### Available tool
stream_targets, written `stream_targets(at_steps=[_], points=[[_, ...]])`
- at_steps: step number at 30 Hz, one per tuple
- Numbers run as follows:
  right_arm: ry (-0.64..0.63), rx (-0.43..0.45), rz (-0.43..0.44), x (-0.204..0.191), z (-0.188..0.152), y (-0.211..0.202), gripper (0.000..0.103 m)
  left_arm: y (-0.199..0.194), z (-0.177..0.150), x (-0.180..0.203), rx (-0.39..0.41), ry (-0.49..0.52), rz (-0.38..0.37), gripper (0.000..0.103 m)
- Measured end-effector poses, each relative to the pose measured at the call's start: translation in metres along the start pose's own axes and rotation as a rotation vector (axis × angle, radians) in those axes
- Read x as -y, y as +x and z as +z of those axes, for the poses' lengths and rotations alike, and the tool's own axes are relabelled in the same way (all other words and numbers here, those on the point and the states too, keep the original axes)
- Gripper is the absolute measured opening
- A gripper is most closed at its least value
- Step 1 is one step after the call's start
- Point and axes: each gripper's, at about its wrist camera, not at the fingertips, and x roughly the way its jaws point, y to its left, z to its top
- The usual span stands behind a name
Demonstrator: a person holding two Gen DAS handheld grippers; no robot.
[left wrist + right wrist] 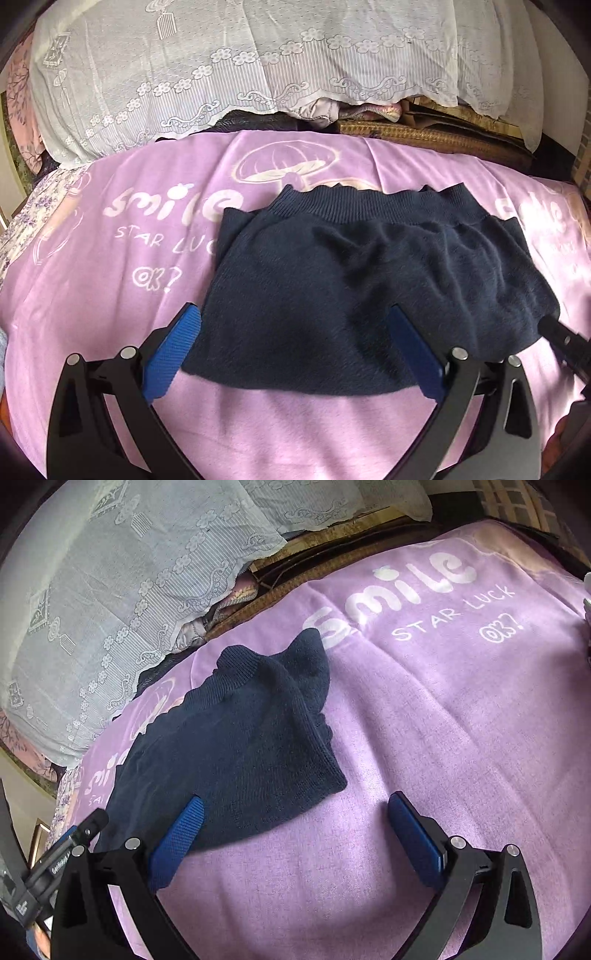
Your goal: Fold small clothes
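Note:
A small dark navy knit garment [351, 280] lies folded on a purple blanket [258, 417], its ribbed band at the far side. My left gripper [295, 321] is open, its blue pads [173, 354] spread over the garment's near left part, holding nothing. In the right wrist view the garment [229, 746] lies left of centre. My right gripper [295, 805] is open and empty, its left pad [177, 842] over the garment's near right corner, its right pad over bare blanket. The right gripper's tip also shows in the left wrist view [565, 336] at the garment's right edge.
The purple blanket [443, 720] carries white "Smile Star Luck OK?" print and a mushroom drawing. A white lace cloth [221, 66] drapes over a pile behind it, with a woven mat [424, 136] and bundled fabric beneath. A floral sheet [22, 229] lies at the left edge.

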Motion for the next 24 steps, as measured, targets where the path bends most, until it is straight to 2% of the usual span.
stream_targets(at_steps=[5, 8, 10, 13, 15, 16, 18, 20, 22, 24], points=[[0.015, 0.003, 0.016, 0.002, 0.002, 0.002, 0.1, 0.017, 0.016, 0.017, -0.039, -0.041, -0.039, 0.099], [0.022, 0.005, 0.021, 0.004, 0.005, 0.004, 0.1, 0.054, 0.009, 0.043, -0.135, 0.026, -0.033, 0.099], [0.026, 0.005, 0.024, 0.004, 0.006, 0.004, 0.1, 0.051, 0.007, 0.044, -0.1, 0.023, -0.028, 0.099], [0.064, 0.023, 0.041, 0.01, 0.008, 0.0, 0.099, 0.037, 0.008, 0.036, -0.078, 0.004, -0.063, 0.098], [0.107, 0.08, 0.042, 0.016, 0.012, -0.012, 0.098, 0.021, 0.009, 0.026, -0.03, -0.025, -0.093, 0.098], [0.113, 0.127, 0.058, 0.015, 0.016, -0.022, 0.093, 0.014, 0.011, 0.022, -0.002, -0.038, -0.097, 0.098], [0.089, 0.173, 0.132, 0.006, 0.027, -0.034, 0.091, 0.004, 0.015, 0.013, 0.044, -0.07, -0.107, 0.098], [0.043, 0.141, 0.24, -0.012, 0.04, -0.03, 0.09, 0.008, 0.018, 0.012, 0.029, -0.068, -0.129, 0.098], [0.027, 0.064, 0.341, -0.028, 0.049, -0.011, 0.09, 0.028, 0.015, 0.014, -0.042, -0.045, -0.106, 0.098], [0.046, -0.03, 0.398, -0.033, 0.053, 0.02, 0.09, 0.058, 0.007, 0.018, -0.142, -0.003, -0.071, 0.099]])
